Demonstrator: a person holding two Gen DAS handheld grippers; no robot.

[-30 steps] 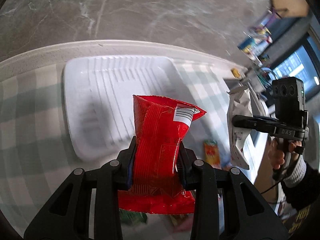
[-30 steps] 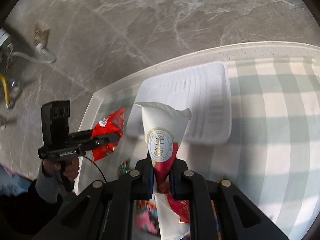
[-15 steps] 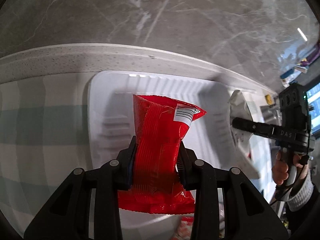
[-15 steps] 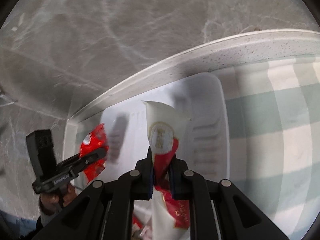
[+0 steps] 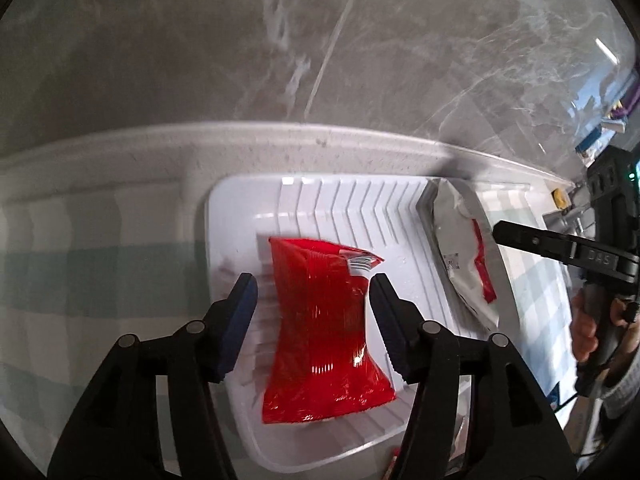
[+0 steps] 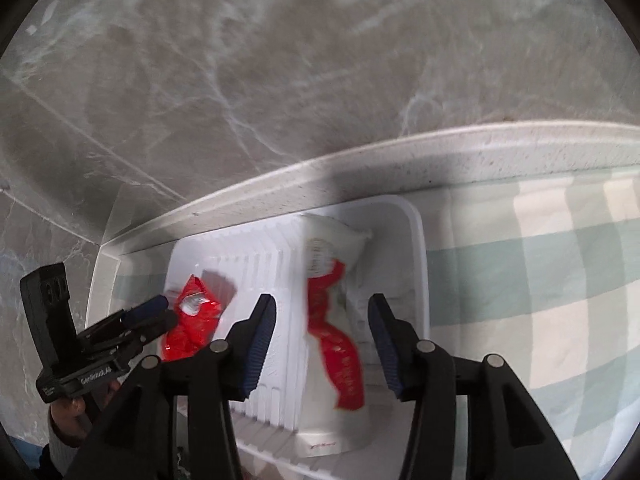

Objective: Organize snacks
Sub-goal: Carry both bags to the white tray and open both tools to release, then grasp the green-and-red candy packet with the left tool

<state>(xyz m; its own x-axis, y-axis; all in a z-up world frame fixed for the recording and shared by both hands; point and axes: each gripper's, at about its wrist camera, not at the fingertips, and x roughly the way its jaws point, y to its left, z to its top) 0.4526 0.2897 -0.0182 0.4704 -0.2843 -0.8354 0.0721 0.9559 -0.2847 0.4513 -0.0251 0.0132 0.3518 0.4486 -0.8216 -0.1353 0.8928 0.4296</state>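
1. nearest the lens, left gripper (image 5: 312, 300) and right gripper (image 6: 320, 316): jaws opening, pads clear of the packets; tray's near rim cut off.
2. white tray (image 5: 240, 432) holds red snack bag (image 5: 320, 340) and motion-blurred white-and-red packet (image 6: 332, 320), long axes pointing away.
3. beyond, checked tablecloth (image 6: 560, 280), table edge.

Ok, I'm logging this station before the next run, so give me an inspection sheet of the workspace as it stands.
Surface: checked green-and-white cloth on a pale table.
Job's things: red snack packet and white-and-red packet both in the white ribbed tray.
Clutter: bits of other packets at the lower edge, too cut off to identify.
Grippers: left tool and right tool, jaws opening, pads clear of the packets.
Cables: thin black lead below the right handle.
Surroundings: grey marble floor.
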